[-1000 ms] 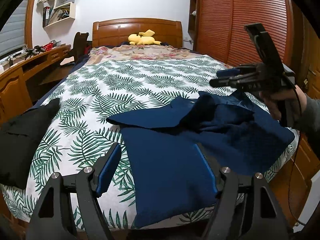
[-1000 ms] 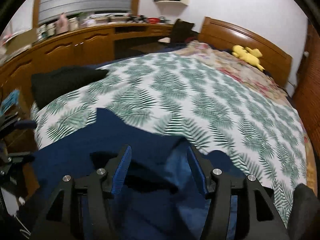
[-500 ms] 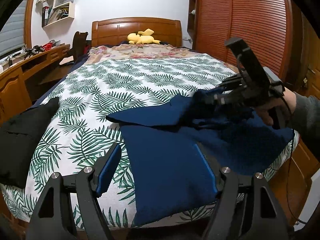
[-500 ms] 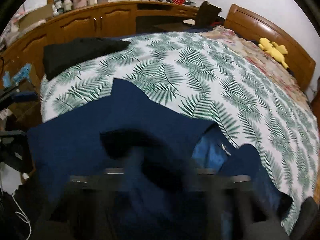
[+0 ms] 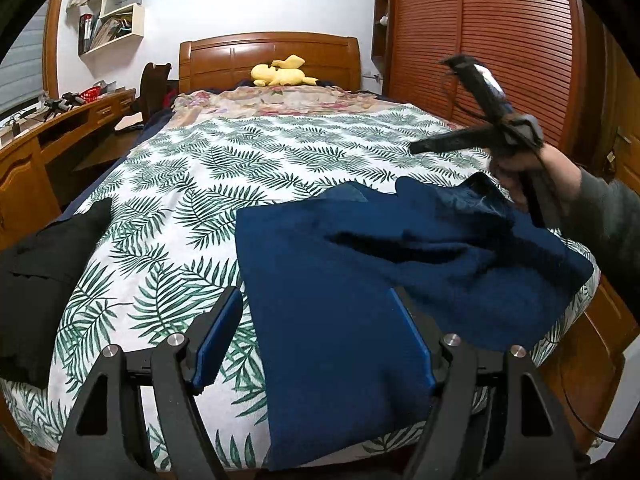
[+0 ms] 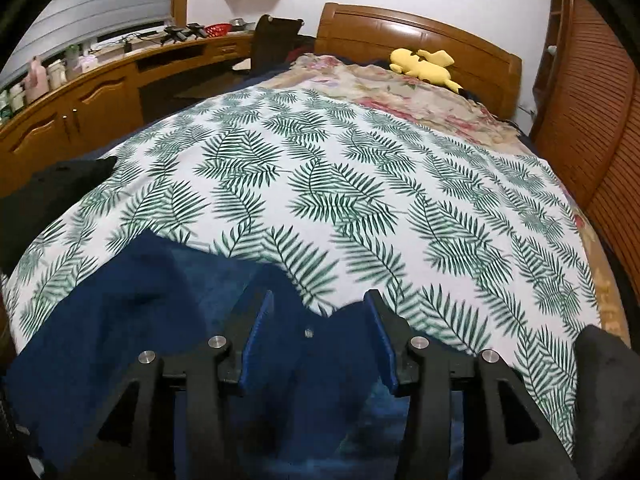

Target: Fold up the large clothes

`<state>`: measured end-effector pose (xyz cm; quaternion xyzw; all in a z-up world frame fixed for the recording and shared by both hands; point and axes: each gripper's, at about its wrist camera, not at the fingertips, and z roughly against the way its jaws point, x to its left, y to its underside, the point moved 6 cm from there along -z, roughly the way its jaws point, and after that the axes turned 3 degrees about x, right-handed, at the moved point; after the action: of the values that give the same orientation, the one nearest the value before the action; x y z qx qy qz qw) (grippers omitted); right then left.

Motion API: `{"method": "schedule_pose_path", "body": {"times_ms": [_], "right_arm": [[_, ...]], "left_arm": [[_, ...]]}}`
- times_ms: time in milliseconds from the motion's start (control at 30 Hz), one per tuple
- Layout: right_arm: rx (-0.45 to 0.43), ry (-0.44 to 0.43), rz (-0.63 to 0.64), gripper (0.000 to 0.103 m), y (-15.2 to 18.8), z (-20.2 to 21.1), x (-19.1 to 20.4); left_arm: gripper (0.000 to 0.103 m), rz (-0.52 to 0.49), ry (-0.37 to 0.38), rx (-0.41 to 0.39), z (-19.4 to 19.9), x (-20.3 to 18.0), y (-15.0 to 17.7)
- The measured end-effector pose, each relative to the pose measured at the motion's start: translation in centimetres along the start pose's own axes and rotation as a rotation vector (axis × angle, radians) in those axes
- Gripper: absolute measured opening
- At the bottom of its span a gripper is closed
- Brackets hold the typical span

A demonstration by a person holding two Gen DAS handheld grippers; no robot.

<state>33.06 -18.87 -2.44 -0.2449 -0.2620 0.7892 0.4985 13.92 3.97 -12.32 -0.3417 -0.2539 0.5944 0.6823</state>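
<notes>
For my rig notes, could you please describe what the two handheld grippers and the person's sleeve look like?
Both the left gripper and the right gripper have black angular finger frames with silver bolts and blue pads. A dark cable trails from the right one, whose holder wears a grey sleeve.

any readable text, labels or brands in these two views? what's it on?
None readable.
Book spines on the wall shelf: too small and blurred.
Bottles on the wooden counter: any labels are blurred.
Right gripper body: no marking can be made out.
</notes>
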Motion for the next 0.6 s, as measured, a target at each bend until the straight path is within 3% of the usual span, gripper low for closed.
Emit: {"method": "schedule_pose_path", "body": {"times_ms": [233,600], "right_arm": [[0.017,-0.09,-0.018,0.048,6.8,4.0,-3.5],[0.069,-0.277,-0.023,0.048,9.2,3.7,-2.3]], "left_arm": [[0.075,-0.043,0.006,0.01,-1.8,-0.5,-2.0],[0.075,-0.076,0.007,0.015,-4.8,-2.9,-3.4]]}}
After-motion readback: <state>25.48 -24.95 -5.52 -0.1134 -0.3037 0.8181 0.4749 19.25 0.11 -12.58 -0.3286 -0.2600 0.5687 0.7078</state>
